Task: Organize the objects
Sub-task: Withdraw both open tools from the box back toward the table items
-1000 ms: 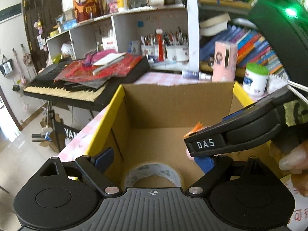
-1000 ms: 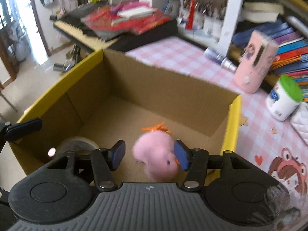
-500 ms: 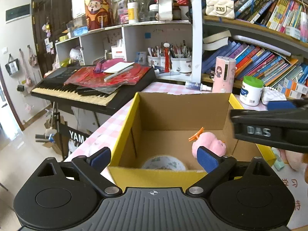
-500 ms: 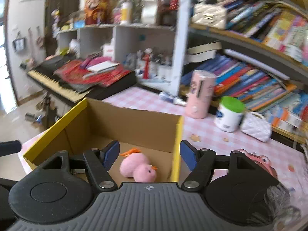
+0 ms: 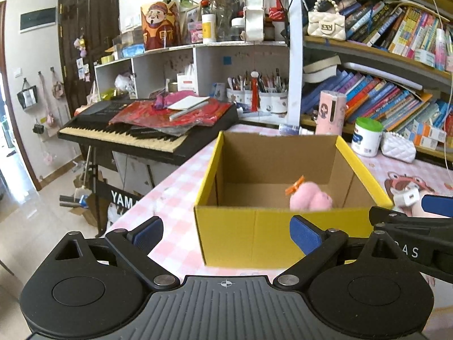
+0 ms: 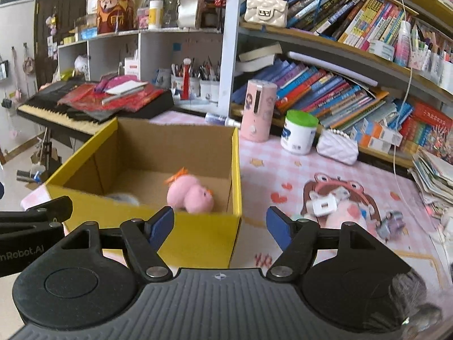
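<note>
Inside the box, the pink plush lies lengthwise left-right; both grippers' fingers apart, right opening.

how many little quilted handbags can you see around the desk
2: a cream handbag with a pearl handle up on the bookshelf, and a white quilted purse on the pink checked table beside the green-lidded tub. Others may hide among the clutter.

Bright daylight, fisheye-bent edges, slight motion blur.

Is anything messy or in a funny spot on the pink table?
Yes. A small white plastic clip and a little grey toy lie loose on the pink mat, outside the yellow cardboard box where the pink plush chick sits.
</note>
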Available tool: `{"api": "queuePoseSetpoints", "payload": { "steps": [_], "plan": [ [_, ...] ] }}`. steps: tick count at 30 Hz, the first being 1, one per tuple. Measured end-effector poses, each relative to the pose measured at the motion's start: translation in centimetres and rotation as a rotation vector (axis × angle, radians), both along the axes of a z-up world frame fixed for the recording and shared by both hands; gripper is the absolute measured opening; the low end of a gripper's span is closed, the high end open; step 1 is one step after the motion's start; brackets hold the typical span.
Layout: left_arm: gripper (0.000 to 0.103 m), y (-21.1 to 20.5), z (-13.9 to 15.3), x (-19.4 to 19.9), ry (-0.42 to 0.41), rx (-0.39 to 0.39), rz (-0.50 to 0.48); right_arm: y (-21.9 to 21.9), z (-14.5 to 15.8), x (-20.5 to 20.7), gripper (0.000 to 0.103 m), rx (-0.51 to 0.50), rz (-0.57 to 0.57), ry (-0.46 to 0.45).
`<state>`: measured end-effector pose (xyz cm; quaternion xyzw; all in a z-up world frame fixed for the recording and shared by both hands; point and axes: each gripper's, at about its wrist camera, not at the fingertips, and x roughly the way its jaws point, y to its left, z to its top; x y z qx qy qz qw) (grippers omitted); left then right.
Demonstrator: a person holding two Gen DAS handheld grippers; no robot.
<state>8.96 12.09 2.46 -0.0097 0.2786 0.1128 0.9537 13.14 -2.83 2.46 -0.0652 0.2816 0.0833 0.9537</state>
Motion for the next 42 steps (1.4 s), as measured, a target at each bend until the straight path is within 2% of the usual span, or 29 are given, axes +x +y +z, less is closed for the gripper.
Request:
{"api": "queuePoseSetpoints", "payload": {
  "steps": [10,14,20,29,42],
  "plan": [
    [0.098,0.6,-1.9,-4.7,0.071,-0.020,0.009,-0.3,-2.2,-5.3,0.074,-0.031,-0.079,0.091],
    [0.098,0.4,-2.3,-6.1,0.087,-0.021,0.000,-0.5,-2.6,-7.1,0.080,-0.041,-0.094,0.100],
    [0.098,-0.6,-2.8,-8.1,0.111,-0.009,-0.044,-0.9,-3.1,-9.6,0.088,-0.052,-0.111,0.114],
    [0.098,-2.1,-3.7,-10.5,0.142,-0.002,-0.096,-2.0,-4.2,-12.7,0.089,-0.056,-0.138,0.144],
    [0.098,-5.4,-4.1,-11.3,0.161,0.023,-0.237,-5.6,-4.7,-14.9,0.090,-0.017,-0.275,0.171]
  ]
}}
